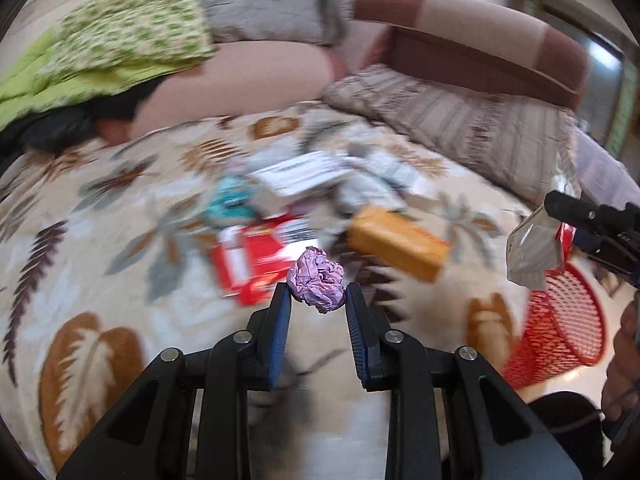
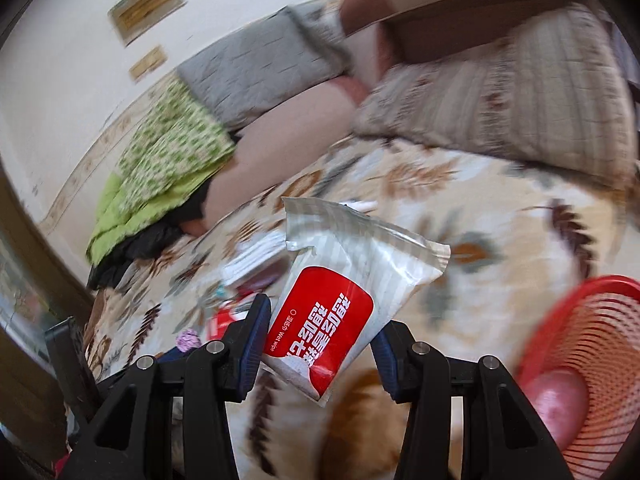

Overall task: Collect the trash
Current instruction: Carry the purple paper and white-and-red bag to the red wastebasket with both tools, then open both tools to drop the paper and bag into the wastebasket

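Left gripper (image 1: 318,300): fingers pinched on a crumpled purple paper ball (image 1: 317,285), held at the tips above the blanket.

Right gripper (image 2: 322,332): fingers clamped on a white wet-wipe packet (image 2: 344,280) with a red label, its open end tilted away from the camera. In the left view the same packet hangs just above the rim of the red basket (image 1: 568,320).

Red basket: mesh plastic, lying on its side on the leaf-patterned blanket (image 1: 100,280), just beside the right gripper; a pink rounded object (image 2: 556,404) sits inside, too blurred to identify.

Middle of blanket: a heap of litter, blurred. Red and white box (image 1: 252,258), orange box (image 1: 396,242), teal item (image 1: 232,200), white papers (image 1: 300,176), all close together.

Further back: striped pillow (image 1: 460,120), grey pillow (image 1: 264,0), green floral quilt (image 1: 132,32).

Farthest: brown headboard (image 1: 480,36).
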Tool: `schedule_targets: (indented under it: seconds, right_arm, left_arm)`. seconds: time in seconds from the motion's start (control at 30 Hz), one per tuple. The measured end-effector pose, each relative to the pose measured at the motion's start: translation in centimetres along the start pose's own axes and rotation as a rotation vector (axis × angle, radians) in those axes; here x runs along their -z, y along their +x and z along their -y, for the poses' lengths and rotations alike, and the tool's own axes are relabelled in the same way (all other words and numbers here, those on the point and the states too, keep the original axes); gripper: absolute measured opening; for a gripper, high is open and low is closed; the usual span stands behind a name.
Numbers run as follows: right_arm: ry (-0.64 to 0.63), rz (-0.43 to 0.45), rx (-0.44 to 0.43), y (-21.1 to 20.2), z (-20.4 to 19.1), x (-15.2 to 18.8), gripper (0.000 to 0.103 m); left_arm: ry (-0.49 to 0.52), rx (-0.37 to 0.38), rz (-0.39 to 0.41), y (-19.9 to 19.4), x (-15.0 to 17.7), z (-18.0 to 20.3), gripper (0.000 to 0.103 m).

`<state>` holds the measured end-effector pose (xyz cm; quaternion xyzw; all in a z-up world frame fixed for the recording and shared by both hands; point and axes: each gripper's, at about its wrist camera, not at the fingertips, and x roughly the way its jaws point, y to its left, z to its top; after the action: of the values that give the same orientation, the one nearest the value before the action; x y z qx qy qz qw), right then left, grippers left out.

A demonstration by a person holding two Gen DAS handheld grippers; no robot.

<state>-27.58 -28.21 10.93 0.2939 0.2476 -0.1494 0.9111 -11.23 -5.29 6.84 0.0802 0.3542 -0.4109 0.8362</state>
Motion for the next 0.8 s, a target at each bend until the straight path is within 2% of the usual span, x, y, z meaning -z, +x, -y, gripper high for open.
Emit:
schedule_targets:
  seconds: [0.23,0.37,0.47,0.63,0.77,0.8]
  right_arm:
    - [0.09,0.061,0.199,-7.3,9.3,-0.1,0.052]
    - [0.177,0.062,0.245,-9.5,13.8,0.3,0.052]
    - [0.206,0.069,0.267,-10.8,15.8,0.7,0.052]
    - [0.253,0.074,0.284,-11.7,18.5,1.2,0.053]
    - [0.267,0.058,0.298,-11.9,20.1,1.8,0.055]
    - [0.267,0.053,0.293,-11.9,20.4,1.9,0.059]
  left_arm:
    - [0.141,0.224,-0.018,0.1,-2.1,10.7,0.027]
    - [0.194,0.34,-0.069,1.3,-2.8,16.7,0.027]
    - [0.222,0.424,-0.131,2.8,-2.8,21.2,0.027]
    - [0.309,0.45,-0.2,5.6,-1.4,27.2,0.027]
    - [0.33,0.448,-0.245,7.7,-0.8,29.3,0.028]
    - [0.338,0.448,-0.256,8.0,-0.7,29.8,0.032]
